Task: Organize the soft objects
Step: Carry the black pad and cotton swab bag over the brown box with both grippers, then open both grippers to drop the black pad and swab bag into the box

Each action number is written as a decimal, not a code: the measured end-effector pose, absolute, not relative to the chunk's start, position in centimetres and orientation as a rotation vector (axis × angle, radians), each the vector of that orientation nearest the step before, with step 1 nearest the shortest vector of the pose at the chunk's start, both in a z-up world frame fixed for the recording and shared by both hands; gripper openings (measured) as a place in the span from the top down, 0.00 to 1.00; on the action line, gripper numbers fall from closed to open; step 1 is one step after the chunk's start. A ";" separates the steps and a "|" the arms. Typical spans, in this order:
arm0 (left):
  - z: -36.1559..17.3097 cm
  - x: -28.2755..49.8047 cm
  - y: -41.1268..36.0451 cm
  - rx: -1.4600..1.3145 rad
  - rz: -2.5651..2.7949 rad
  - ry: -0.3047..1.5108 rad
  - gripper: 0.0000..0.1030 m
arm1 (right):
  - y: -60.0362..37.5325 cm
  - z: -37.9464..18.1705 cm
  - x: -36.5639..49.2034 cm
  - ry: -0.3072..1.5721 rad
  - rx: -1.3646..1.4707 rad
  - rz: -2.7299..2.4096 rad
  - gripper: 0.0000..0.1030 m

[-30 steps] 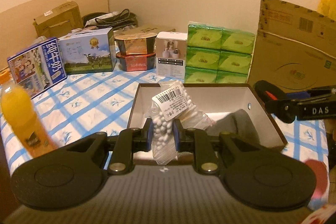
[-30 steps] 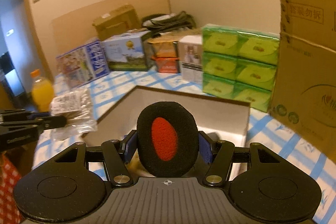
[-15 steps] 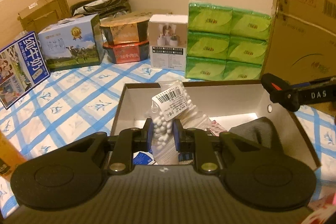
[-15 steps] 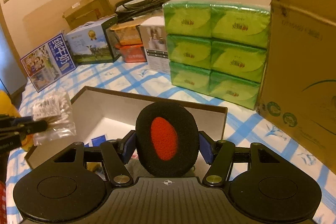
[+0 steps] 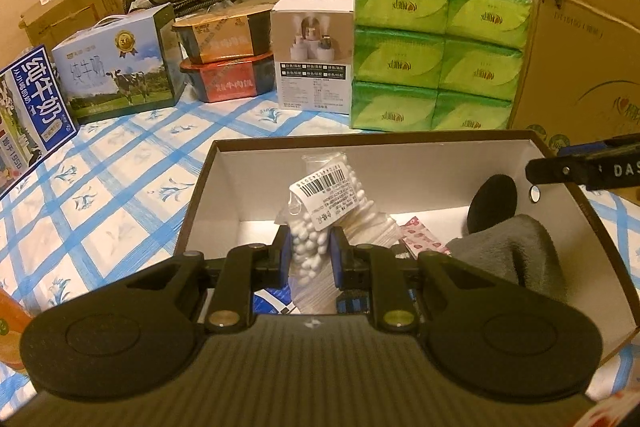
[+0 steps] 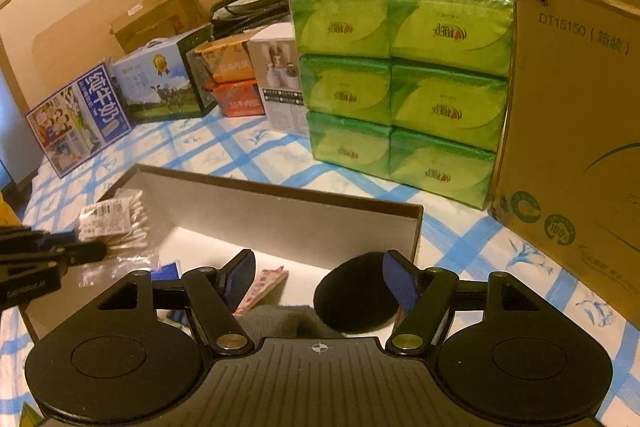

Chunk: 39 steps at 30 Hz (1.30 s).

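The right gripper [image 6: 320, 279] is opening over the box [image 6: 280, 195], and the black pad [image 6: 352, 293] leans loose against its right finger — it could catch there, I judge, and drag out instead of dropping. The left gripper [image 5: 309, 257] pinches the swab bag [image 5: 320, 219] above the box; if let go while tilted, the slack bag may slump over the rim. Inside the box [image 5: 224, 187] lie a grey cloth [image 5: 516, 247], a pink packet [image 5: 420, 237] and a blue item [image 5: 272, 301] — the pad [image 5: 494, 203] sits by the right wall.

Glossy plastic bag [image 5: 320, 211], matt foam pad [image 6: 354, 293].
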<state>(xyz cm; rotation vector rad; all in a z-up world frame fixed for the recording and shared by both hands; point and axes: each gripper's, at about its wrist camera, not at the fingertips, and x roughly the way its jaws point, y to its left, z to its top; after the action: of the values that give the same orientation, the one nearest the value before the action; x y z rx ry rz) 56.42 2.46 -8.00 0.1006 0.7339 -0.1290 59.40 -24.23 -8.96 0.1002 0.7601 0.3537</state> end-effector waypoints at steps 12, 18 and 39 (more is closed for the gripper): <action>-8.6 58.3 1.4 0.130 -0.115 0.721 0.65 | -23.5 -9.4 59.0 0.764 0.049 0.374 0.32; -8.4 57.9 1.7 0.119 -0.109 0.729 0.58 | -23.6 -9.2 58.2 0.759 0.035 0.382 0.32; 1.2 41.7 5.0 0.007 -0.047 0.694 0.57 | -26.3 -0.7 42.3 0.651 0.131 0.439 0.32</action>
<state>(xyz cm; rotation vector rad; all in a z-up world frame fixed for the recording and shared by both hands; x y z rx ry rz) 41.66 5.01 1.18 0.0071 0.6942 -0.0466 42.33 -26.25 -0.67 0.1310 0.6507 0.4393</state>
